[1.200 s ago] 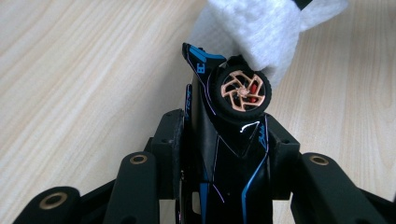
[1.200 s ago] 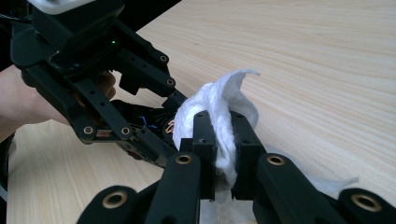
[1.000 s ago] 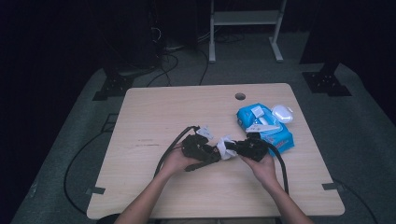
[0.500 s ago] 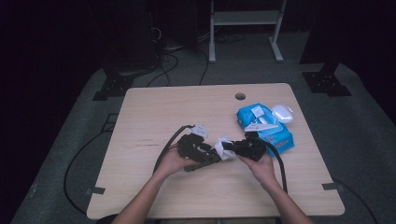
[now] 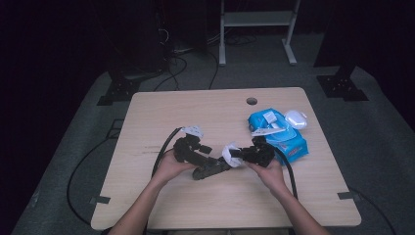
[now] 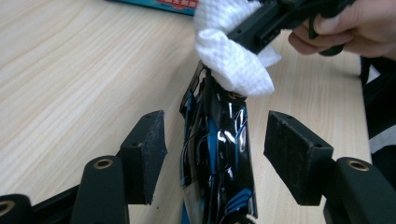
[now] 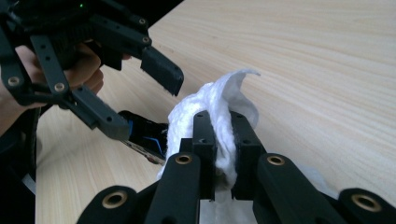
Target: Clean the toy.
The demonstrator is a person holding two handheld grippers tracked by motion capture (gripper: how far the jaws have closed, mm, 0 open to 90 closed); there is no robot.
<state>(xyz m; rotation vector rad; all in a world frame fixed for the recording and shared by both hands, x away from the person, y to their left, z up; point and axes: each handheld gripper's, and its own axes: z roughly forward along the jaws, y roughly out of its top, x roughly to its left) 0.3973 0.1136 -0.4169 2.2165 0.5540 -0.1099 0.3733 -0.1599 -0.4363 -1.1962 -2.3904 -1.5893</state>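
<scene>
Left claw (image 6: 212,154) just opened, releasing black device (image 6: 217,154) between its pads; right claw (image 7: 223,154) clenches wipe (image 7: 219,100).

A light wooden table (image 5: 195,112) (small round hole near its far edge) stands on grey floor (image 5: 381,142); dark room, white shelf frame (image 5: 257,19) behind.

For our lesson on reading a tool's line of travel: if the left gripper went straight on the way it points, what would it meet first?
Probably the black glossy object lying between its open jaws, then the white wipe pinched by the right gripper.
</scene>
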